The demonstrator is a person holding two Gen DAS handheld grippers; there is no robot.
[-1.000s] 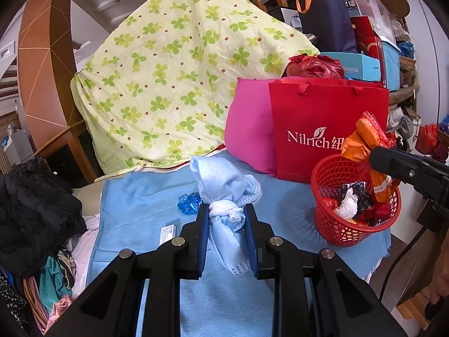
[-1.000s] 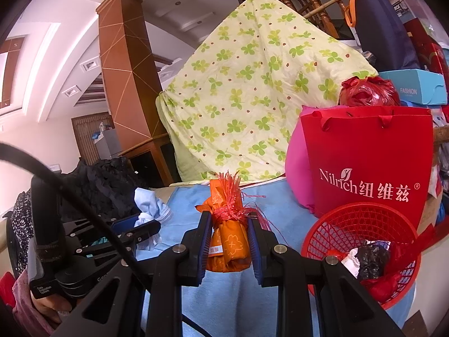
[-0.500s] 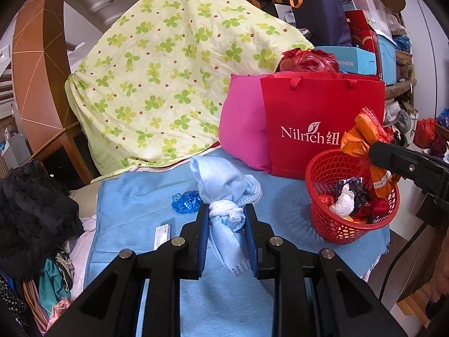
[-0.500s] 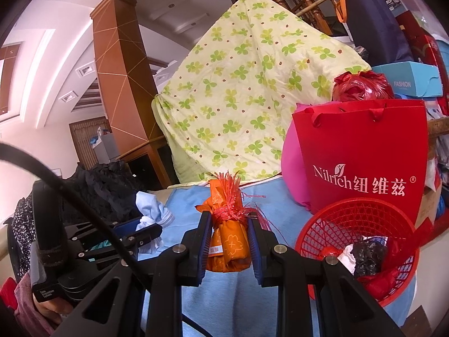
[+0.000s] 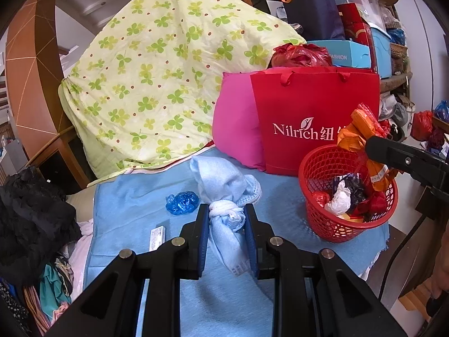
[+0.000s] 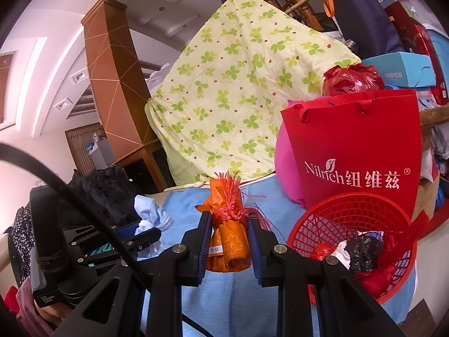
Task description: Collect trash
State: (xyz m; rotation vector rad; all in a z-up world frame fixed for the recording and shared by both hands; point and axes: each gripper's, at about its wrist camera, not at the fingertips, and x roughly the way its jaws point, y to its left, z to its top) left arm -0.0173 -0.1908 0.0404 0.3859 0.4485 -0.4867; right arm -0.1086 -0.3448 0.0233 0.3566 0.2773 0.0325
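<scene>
My left gripper point(image 5: 226, 219) is shut on a knotted light-blue cloth bundle point(image 5: 224, 193), held above the blue table cover point(image 5: 134, 205). My right gripper point(image 6: 228, 226) is shut on an orange wrapped bundle point(image 6: 227, 241) tied with red string. In the left wrist view the orange bundle point(image 5: 362, 137) hangs over the rim of the red mesh basket point(image 5: 317, 171), which holds crumpled black, white and red trash. The basket point(image 6: 336, 213) sits just right of my right gripper. A crumpled blue wrapper point(image 5: 181, 202) and a small white packet point(image 5: 157, 237) lie on the cover.
A red Nilrich paper bag point(image 5: 314, 104) and a pink bag point(image 5: 235, 129) stand behind the basket. A green clover-print quilt point(image 5: 168, 78) is heaped at the back. Dark clothes point(image 5: 31, 213) pile up at the left. Boxes and bags are stacked at the back right.
Both grippers have shifted slightly right and closer to the basket, each still holding its bundle. The basket looks larger in both views.
</scene>
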